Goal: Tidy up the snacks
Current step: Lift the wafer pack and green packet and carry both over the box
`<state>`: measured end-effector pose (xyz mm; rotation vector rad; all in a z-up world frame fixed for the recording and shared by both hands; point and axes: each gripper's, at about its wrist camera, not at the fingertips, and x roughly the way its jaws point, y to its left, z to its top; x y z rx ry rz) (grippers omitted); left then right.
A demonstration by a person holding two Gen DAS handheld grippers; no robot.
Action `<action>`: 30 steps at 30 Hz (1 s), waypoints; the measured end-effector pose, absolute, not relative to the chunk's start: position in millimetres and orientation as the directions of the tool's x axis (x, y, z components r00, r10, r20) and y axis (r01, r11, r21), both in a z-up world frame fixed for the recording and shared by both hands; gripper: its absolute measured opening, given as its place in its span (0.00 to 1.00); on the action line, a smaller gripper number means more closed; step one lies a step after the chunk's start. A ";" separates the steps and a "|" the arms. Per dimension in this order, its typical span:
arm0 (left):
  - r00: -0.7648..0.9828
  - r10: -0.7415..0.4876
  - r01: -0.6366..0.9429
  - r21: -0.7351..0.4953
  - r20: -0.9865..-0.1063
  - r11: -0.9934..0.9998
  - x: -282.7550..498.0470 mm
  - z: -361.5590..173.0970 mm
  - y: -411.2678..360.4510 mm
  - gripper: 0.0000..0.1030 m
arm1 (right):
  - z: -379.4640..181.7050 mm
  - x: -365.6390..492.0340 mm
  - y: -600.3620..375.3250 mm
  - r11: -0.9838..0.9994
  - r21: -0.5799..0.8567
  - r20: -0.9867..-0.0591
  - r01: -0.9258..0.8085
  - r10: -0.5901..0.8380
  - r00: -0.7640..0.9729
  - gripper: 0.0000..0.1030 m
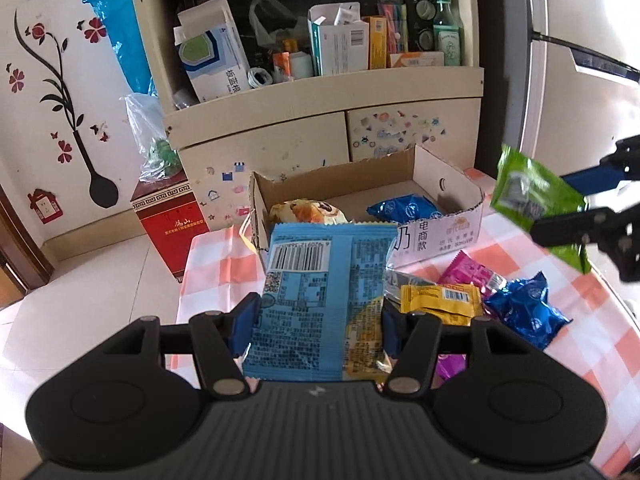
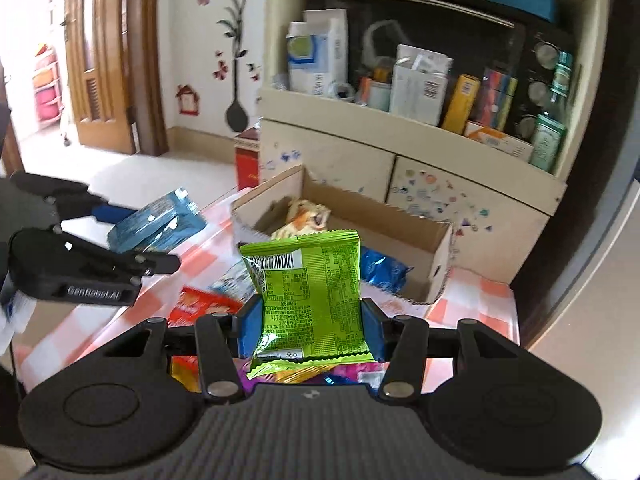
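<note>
My left gripper (image 1: 318,320) is shut on a light blue snack packet (image 1: 320,300), held upright above the table in front of the cardboard box (image 1: 440,184). My right gripper (image 2: 308,324) is shut on a green snack packet (image 2: 310,292), held above the table near the box (image 2: 440,256). The box holds a yellow pastry packet (image 1: 306,212) and a dark blue packet (image 1: 404,208). The right gripper and green packet (image 1: 536,196) also show at the right of the left wrist view; the left gripper and blue packet (image 2: 156,222) show at the left of the right wrist view.
Loose snacks lie on the pink checked tablecloth (image 1: 560,280): yellow (image 1: 440,300), magenta (image 1: 468,272) and dark blue (image 1: 520,312) packets, plus a red packet (image 2: 200,304). A cluttered cream cabinet (image 1: 320,96) stands behind the table. A red carton (image 1: 168,220) sits on the floor.
</note>
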<state>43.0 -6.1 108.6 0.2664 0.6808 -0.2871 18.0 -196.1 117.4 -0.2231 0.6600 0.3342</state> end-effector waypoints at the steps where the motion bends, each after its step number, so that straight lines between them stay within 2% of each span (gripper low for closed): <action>1: 0.741 -0.171 0.342 0.146 -0.649 0.928 46.5 107.7 -6.7 0.57 | 117.2 20.5 -197.6 0.926 -0.094 -0.626 -0.364 0.230 0.745 0.56; 20: 0.777 -0.161 0.261 0.079 -0.609 0.962 119.7 107.2 -23.9 0.57 | 122.5 78.4 -211.2 0.976 -0.033 -0.544 -0.217 0.164 0.823 0.56; 30: 0.787 -0.170 0.250 0.055 -0.593 0.967 160.9 104.5 -42.2 0.57 | 116.9 114.9 -215.4 0.985 -0.034 -0.537 -0.169 0.125 0.834 0.56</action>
